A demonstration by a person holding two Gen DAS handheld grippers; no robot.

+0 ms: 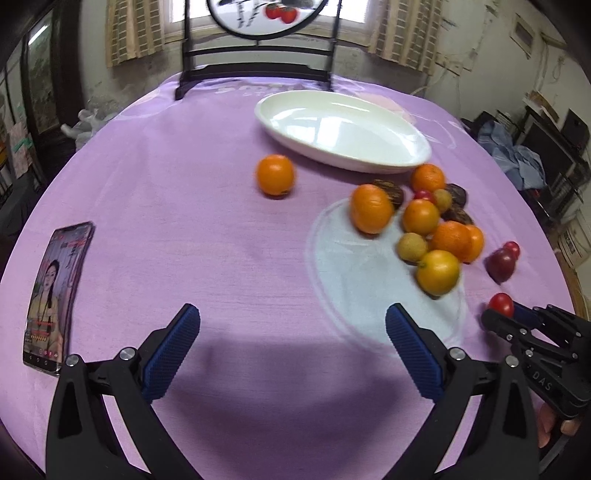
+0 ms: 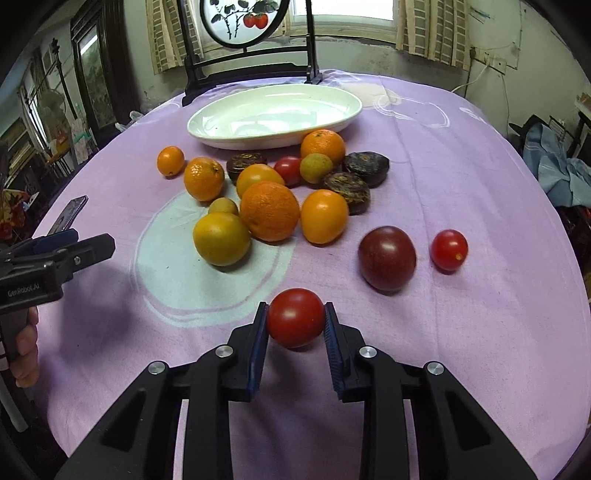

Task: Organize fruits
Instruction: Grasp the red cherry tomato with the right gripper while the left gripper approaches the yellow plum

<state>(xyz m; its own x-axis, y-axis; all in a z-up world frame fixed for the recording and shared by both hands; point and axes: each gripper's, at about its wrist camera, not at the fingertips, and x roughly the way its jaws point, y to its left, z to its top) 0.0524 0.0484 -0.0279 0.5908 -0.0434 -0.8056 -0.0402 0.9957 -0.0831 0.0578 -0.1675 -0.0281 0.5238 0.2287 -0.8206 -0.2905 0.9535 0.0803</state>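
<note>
My right gripper (image 2: 295, 323) is shut on a red tomato (image 2: 295, 323), low over the purple cloth; it shows at the right edge of the left wrist view (image 1: 502, 314) with the tomato (image 1: 501, 303). My left gripper (image 1: 291, 332) is open and empty over bare cloth, and shows at the left of the right wrist view (image 2: 92, 243). A heap of oranges (image 2: 269, 210), small yellow fruits and dark brown fruits (image 2: 347, 190) lies before an empty white oval dish (image 2: 273, 116). A dark purple tomato (image 2: 387, 257) and a small red tomato (image 2: 449, 249) lie to the right.
One orange (image 1: 276, 174) lies apart, left of the heap. A lit phone (image 1: 55, 295) lies at the table's left edge. A black-framed round screen (image 2: 243, 22) stands behind the dish. Purple cloth (image 1: 184, 221) covers the table.
</note>
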